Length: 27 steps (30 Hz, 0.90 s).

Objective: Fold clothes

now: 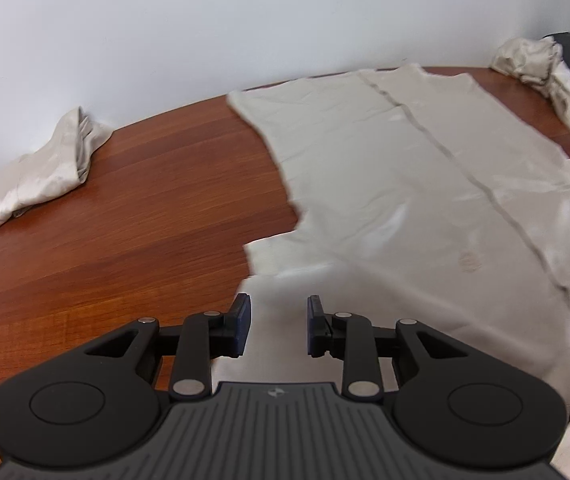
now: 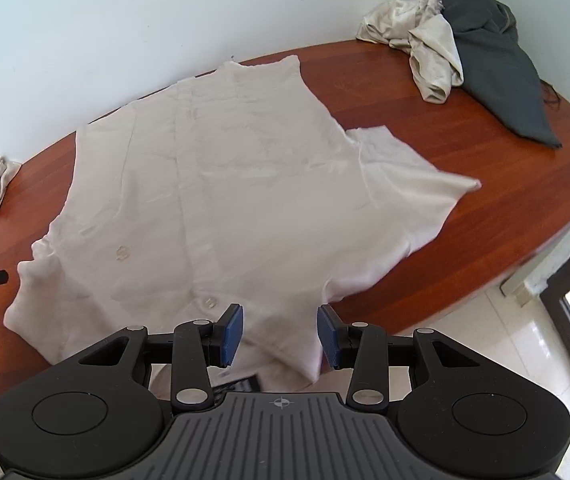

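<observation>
The cream shirt (image 2: 221, 184) is lying spread flat across the middle of the table (image 1: 125, 208), its long axis running from the near edge toward the far edge by the wall, collar end nearest the grippers and hem pointing away. Its 2 short sleeves are fanning out toward the left and right edges. The left gripper (image 1: 278, 326) is hovering over the near-left sleeve area, fingers parted with a clear gap and gripping nothing. The right gripper (image 2: 279, 334) is hanging over the collar end at the near edge, fingers likewise apart and empty. The collar itself is hidden behind the gripper body. A folded cream garment (image 1: 45, 168) is sitting at the far-left edge, and a crumpled cream-and-dark pile (image 2: 465, 52) is filling the far-right corner.
</observation>
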{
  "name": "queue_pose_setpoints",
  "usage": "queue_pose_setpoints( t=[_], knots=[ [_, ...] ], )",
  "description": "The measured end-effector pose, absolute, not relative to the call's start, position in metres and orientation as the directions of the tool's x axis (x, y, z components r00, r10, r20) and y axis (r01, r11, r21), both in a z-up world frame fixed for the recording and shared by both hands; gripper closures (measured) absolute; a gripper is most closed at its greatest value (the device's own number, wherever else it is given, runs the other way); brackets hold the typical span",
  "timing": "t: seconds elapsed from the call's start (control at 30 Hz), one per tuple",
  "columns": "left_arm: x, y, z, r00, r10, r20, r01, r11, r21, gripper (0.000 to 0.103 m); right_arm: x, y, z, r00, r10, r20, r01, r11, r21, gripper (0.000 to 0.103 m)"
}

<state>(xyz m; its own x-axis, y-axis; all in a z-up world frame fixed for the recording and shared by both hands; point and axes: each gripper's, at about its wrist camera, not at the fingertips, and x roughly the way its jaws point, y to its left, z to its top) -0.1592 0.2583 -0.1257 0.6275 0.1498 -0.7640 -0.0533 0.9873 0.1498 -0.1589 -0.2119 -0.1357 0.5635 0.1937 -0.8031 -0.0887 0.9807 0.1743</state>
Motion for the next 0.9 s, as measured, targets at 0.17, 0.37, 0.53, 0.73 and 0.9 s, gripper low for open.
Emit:
queue_pose_setpoints(
  t=[0.17,0.37,0.53,0.73,0.9],
  knots=[
    [-0.173,0.214,-0.116,0.661,0.132,-0.739,-0.014,0.986,0.164,0.068,-0.129,-0.243,-0.134,0.571,0.206,-0.795,-0.131,0.979,0.159,0.059],
    [-0.186,0.152,-0.108,0.668,0.168,-0.725,-0.069,0.984,0.165,0.068,-0.086,-0.289,-0.132,0.563,0.257,-0.785,-0.219,0.963,0.158,0.059],
    [-0.194,0.096,-0.102,0.659,0.214,-0.721,-0.169,0.976,0.136,0.068,-0.047,-0.325,-0.127,0.531,0.323,-0.784,-0.355,0.924,0.14,0.059],
    [-0.198,0.024,-0.092,0.673,0.203,-0.711,-0.156,0.979,0.132,0.068,0.002,-0.364,-0.12,0.515,0.338,-0.788,-0.432,0.896,0.102,0.059],
    [-0.189,-0.019,-0.099,0.683,0.157,-0.714,-0.133,0.987,0.089,0.066,0.033,-0.379,-0.113,0.512,0.378,-0.771,-0.456,0.88,0.129,0.059]
  ],
)
